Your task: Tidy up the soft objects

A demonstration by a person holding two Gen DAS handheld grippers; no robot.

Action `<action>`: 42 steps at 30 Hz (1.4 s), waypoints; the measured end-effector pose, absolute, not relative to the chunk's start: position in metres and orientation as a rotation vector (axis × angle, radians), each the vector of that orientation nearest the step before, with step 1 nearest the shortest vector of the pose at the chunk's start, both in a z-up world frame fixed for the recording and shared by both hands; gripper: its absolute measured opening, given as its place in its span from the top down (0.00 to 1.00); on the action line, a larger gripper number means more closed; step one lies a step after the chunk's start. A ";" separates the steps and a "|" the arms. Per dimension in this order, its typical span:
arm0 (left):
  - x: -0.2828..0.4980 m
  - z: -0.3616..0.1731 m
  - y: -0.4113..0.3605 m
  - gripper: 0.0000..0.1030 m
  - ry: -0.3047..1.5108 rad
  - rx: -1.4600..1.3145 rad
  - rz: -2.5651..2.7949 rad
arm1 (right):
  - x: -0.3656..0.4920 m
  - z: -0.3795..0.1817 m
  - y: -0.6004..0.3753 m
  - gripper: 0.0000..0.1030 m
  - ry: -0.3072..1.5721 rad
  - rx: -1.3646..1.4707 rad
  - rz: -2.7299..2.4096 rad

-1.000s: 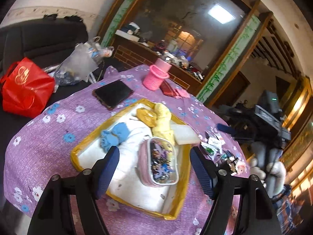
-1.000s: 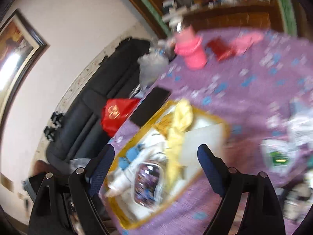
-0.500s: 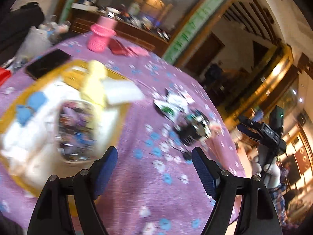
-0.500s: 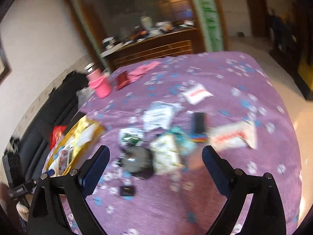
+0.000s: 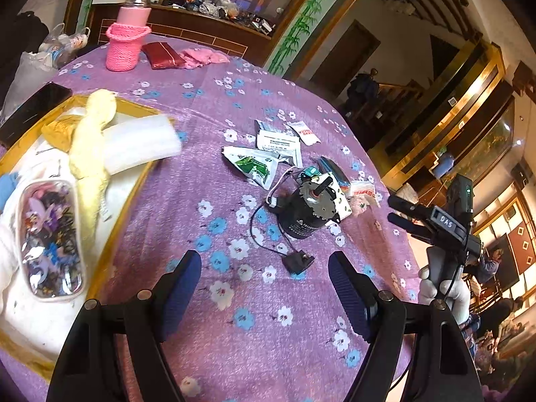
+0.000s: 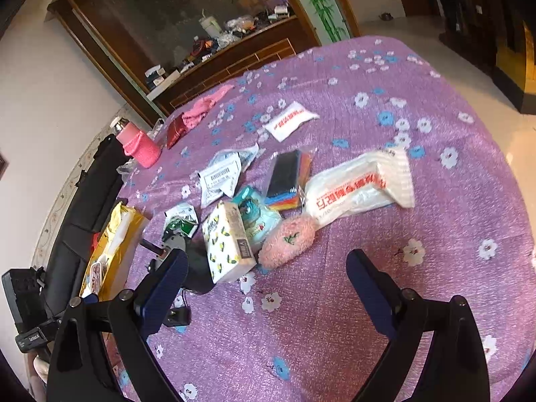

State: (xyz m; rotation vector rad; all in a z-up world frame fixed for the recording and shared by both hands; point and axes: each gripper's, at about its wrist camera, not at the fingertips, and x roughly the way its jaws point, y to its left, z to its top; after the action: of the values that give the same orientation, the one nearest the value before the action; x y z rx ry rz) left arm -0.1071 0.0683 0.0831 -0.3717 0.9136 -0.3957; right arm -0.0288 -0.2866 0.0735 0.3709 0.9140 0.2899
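Observation:
A gold-rimmed tray (image 5: 130, 187) at the left holds a yellow cloth (image 5: 90, 144), a white foam block (image 5: 140, 142) and a clear pouch (image 5: 48, 238). It shows edge-on in the right wrist view (image 6: 114, 244). My left gripper (image 5: 264, 291) is open and empty above the purple cloth, near a black motor (image 5: 306, 214). My right gripper (image 6: 264, 284) is open and empty just in front of a fluffy pink object (image 6: 288, 239), a tissue pack (image 6: 227, 243), a white bag (image 6: 358, 189) and a stack of coloured sponges (image 6: 288, 179).
A pink knitted bottle holder (image 5: 125, 45), a red wallet (image 5: 162, 58) and a pink cloth (image 5: 202, 57) stand at the far edge. Paper sachets (image 5: 274, 149) lie mid-table. A black plug (image 5: 298, 261) lies by the motor. A phone (image 5: 31, 110) lies beside the tray.
Both grippers have swung right, away from the tray toward the pile of loose items. Both stay open and empty.

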 end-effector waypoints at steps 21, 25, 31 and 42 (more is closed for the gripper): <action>-0.050 0.099 -0.059 0.21 0.860 0.045 -0.621 | 0.018 0.032 -0.262 0.10 1.046 0.403 0.235; -0.037 0.096 -0.093 0.15 0.840 0.221 -0.666 | 0.022 0.027 -0.264 0.33 1.068 0.410 0.237; -0.021 0.096 -0.125 0.10 0.820 0.398 -0.695 | 0.013 0.032 -0.285 0.40 1.055 0.398 0.197; -0.021 0.083 -0.158 0.09 0.786 0.616 -0.739 | 0.002 0.034 -0.319 0.41 1.035 0.466 0.224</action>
State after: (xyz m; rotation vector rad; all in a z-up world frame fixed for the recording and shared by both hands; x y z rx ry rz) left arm -0.0208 -0.1576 0.0828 0.6160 0.7862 -0.7386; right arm 0.0024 -0.3190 0.0338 0.4662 1.0346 0.2239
